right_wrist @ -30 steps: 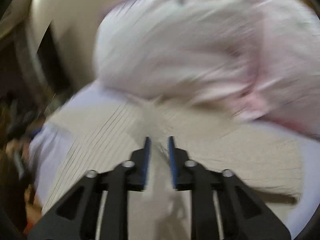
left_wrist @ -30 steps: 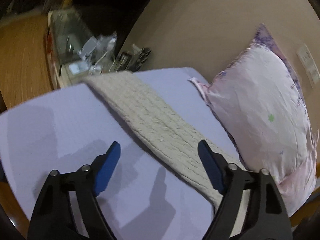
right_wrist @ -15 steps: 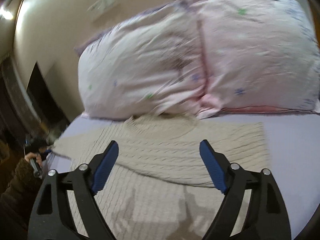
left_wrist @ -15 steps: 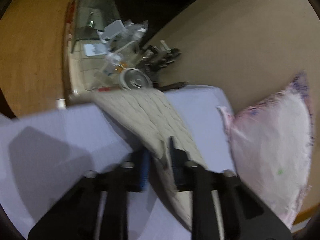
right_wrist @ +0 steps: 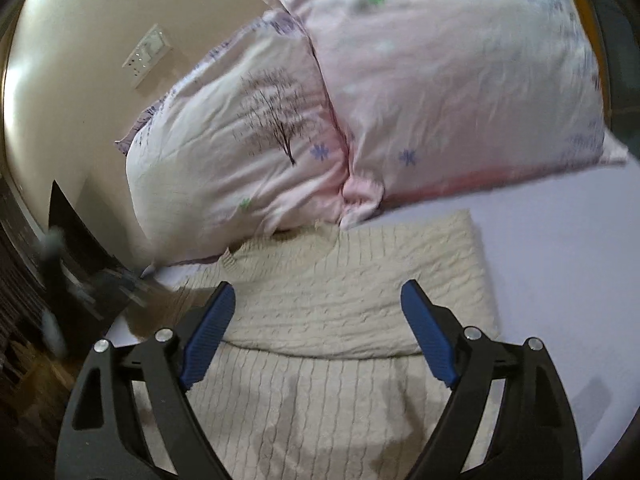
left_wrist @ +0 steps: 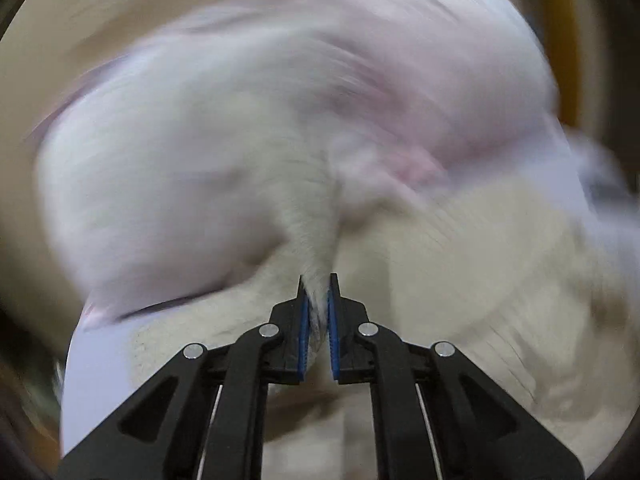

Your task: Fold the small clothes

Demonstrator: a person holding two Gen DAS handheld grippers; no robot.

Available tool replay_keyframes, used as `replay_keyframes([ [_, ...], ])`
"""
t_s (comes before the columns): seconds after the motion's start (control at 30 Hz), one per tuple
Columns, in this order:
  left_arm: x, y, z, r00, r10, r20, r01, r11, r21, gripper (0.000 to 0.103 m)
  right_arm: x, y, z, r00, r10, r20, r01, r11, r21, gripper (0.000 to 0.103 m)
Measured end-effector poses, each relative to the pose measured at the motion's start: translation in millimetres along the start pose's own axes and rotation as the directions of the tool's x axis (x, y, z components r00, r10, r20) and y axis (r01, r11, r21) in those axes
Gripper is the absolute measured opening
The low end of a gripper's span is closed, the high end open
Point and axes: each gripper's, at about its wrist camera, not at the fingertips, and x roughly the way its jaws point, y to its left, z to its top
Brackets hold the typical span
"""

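Note:
A cream cable-knit sweater (right_wrist: 344,300) lies on the lavender bed sheet (right_wrist: 560,264), its right part folded over the body. My right gripper (right_wrist: 318,320) is open and empty, just above the sweater's folded edge. In the blurred left wrist view, my left gripper (left_wrist: 317,300) is shut on a bunched fold of the sweater (left_wrist: 312,248) and holds it lifted over the rest of the garment.
Two pink floral pillows (right_wrist: 360,100) lean against the beige wall (right_wrist: 80,40) just behind the sweater; they also show blurred in the left wrist view (left_wrist: 280,100). A wall socket (right_wrist: 146,54) is upper left. Dark furniture and clutter (right_wrist: 60,280) stand left of the bed.
My left gripper closed on the sweater's edge and has swung it toward the pillows. My right gripper let go of the sweater, opened, and has drawn back slightly.

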Motion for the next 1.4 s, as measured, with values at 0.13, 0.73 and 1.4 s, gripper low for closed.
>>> replay_keyframes([
  [0.13,10.4,-55.1,-20.2,0.997,-0.037,-0.06,0.045,0.99,0.133,0.011,11.3,-22.0,-4.0,0.997,-0.001,-0.073,0.007,0.997,0.083,0.074],
  [0.73,-101.7,121.6,-197.7,0.973,-0.2,-0.119,0.08,0.767,-0.636,0.061,118.9,-34.1,13.6,0.957,-0.194,-0.215,0.211,0.976,0.058,0.016],
  [1.4,-134.1,96.7,-250.1,0.878,-0.457,0.144,0.411,0.563,-0.717,0.052,-59.9,-76.9,-100.6,0.955,-0.179,-0.237,0.226,0.956,0.189,0.048],
])
